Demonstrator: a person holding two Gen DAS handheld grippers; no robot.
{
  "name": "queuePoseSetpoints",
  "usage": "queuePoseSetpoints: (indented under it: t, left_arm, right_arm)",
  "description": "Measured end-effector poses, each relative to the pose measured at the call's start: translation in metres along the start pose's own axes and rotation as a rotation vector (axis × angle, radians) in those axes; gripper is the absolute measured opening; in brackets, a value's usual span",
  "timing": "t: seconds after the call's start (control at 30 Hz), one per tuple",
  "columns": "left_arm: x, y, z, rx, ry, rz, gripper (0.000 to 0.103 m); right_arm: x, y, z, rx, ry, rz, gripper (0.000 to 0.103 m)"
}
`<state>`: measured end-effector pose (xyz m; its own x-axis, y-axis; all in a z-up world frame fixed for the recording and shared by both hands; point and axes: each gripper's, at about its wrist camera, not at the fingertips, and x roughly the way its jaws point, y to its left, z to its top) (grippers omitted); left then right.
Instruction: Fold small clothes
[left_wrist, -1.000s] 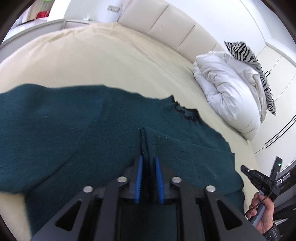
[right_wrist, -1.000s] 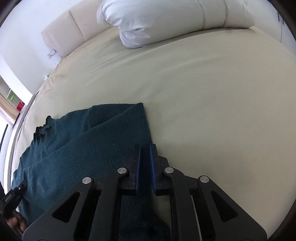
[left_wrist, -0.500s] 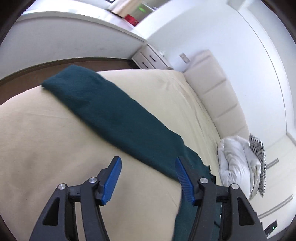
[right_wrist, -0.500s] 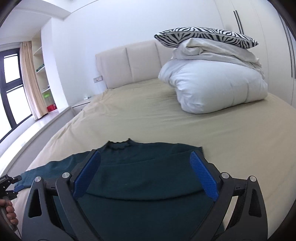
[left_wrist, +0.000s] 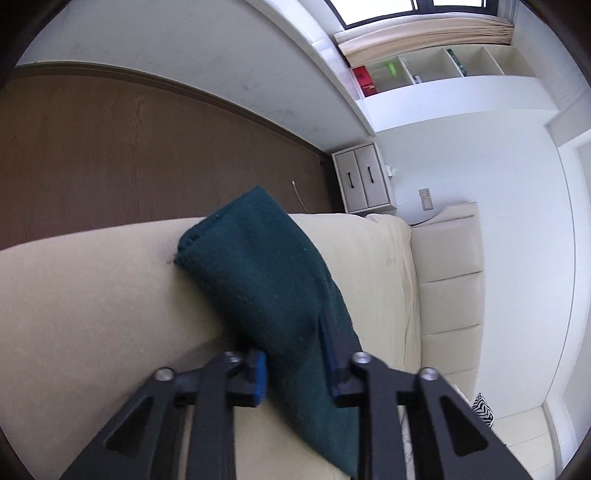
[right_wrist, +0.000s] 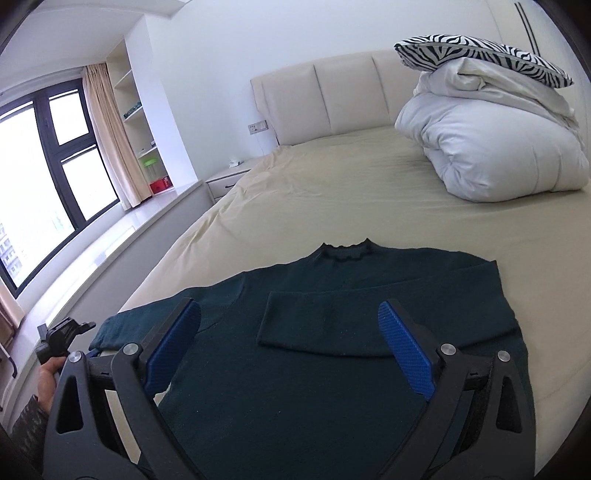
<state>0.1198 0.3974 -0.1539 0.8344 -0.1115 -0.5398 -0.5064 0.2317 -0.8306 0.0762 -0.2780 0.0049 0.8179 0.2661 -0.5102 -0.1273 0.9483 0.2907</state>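
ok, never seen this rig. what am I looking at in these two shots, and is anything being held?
No robot here: a person holds a two-finger gripper in each hand, with a fisheye camera on each that looks along the fingers.

The left wrist view shows the left gripper with one sleeve of a dark green sweater between its blue pads. The jaws look partly closed around it; whether they pinch it yet I cannot tell.

The right wrist view shows the right gripper wide open and holding nothing, above the sweater. The sweater lies flat on a cream bed, its other sleeve already folded across the chest. A white duvet with a zebra pillow on top sits near the headboard.
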Motion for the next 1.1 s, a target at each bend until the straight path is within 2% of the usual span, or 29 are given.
queuePoseSetpoints:
  t: [0.07,0.1,0.23,0.33,0.4,0.5,0.57,0.63,0.67,0.73,0.83,0.97,1.1]
  left_arm:
    - [0.004,-0.012,-0.001,0.041,0.0,0.031,0.009]
    - [0.003,-0.028,-0.006,0.098,-0.009,0.035,0.008]
    - [-0.002,-0.115,-0.061,0.404,-0.005,0.014,0.008]
    - [0.004,-0.188,-0.143,0.713,0.055,-0.02,0.008]
    - [0.015,-0.226,-0.217,0.923,0.124,-0.035,0.009]
    - [0.033,-0.238,-0.316,1.142,0.198,-0.011,0.009]
    - [0.054,-0.23,-0.366,1.211,0.29,0.009,0.018]
    - [0.072,-0.212,-0.402,1.258,0.388,0.045,0.056]
    - [0.069,-0.202,-0.414,1.281,0.405,0.064,0.061]
    - [0.066,-0.192,-0.425,1.316,0.409,0.092,0.065]
    - [0.043,-0.178,-0.413,1.29,0.414,0.054,0.077]
    - [0.015,-0.164,-0.368,1.214,0.384,0.004,0.078]
    - [0.005,-0.15,-0.307,1.034,0.346,0.002,0.076]
  right_arm:
    - [-0.001,-0.011,-0.003,0.035,0.013,0.003,0.084]
    - [-0.003,-0.016,-0.005,0.054,0.018,0.006,0.083]
    - [-0.013,-0.048,-0.014,0.109,0.018,-0.009,0.082]
    - [-0.017,-0.082,-0.02,0.167,0.021,-0.02,0.082]
    - [-0.02,-0.102,-0.025,0.204,0.018,-0.028,0.082]
    - [-0.025,-0.129,-0.031,0.242,0.021,-0.035,0.082]
    - [-0.027,-0.145,-0.036,0.267,0.036,-0.037,0.082]
    - [-0.023,-0.158,-0.041,0.288,0.066,-0.039,0.082]
    - [-0.02,-0.163,-0.044,0.295,0.08,-0.035,0.082]
    - [-0.011,-0.17,-0.047,0.3,0.12,-0.032,0.082]
    - [0.012,-0.174,-0.05,0.316,0.183,0.003,0.082]
    - [0.051,-0.162,-0.05,0.33,0.246,0.084,0.082]
    - [0.097,-0.131,-0.043,0.302,0.33,0.167,0.082]
